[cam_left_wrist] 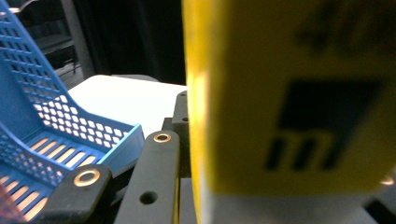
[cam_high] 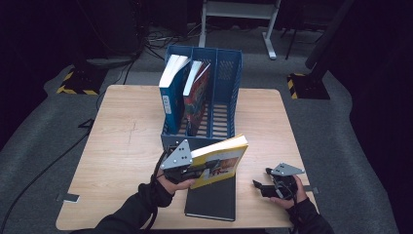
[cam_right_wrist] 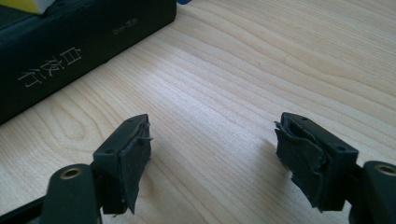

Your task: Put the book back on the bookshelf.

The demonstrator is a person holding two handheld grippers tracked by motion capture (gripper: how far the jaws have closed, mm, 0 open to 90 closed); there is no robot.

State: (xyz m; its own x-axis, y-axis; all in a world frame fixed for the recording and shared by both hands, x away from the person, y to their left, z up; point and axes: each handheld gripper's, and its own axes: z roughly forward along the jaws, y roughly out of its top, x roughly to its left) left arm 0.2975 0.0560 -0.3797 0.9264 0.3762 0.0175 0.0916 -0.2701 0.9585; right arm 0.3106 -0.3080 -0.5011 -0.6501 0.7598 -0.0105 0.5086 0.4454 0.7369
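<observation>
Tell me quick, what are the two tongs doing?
Left tongs: shut on the yellow book, lifted above the black book.
Right tongs: open, holding nothing, over the table.

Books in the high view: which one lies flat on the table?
The black book, flat by the near edge; two stand in the blue rack, and the left gripper holds the yellow one.

High view: fixed above the near edge, facing forward and down over the whole table [cam_high: 122,146]. Left gripper view: very close on the yellow book [cam_left_wrist: 299,93], blue file rack [cam_left_wrist: 56,135] at 9 o'clock. Right gripper view: low over the tabletop, black book [cam_right_wrist: 70,46] at 11 o'clock. Both books and rack recur in the high view.
</observation>
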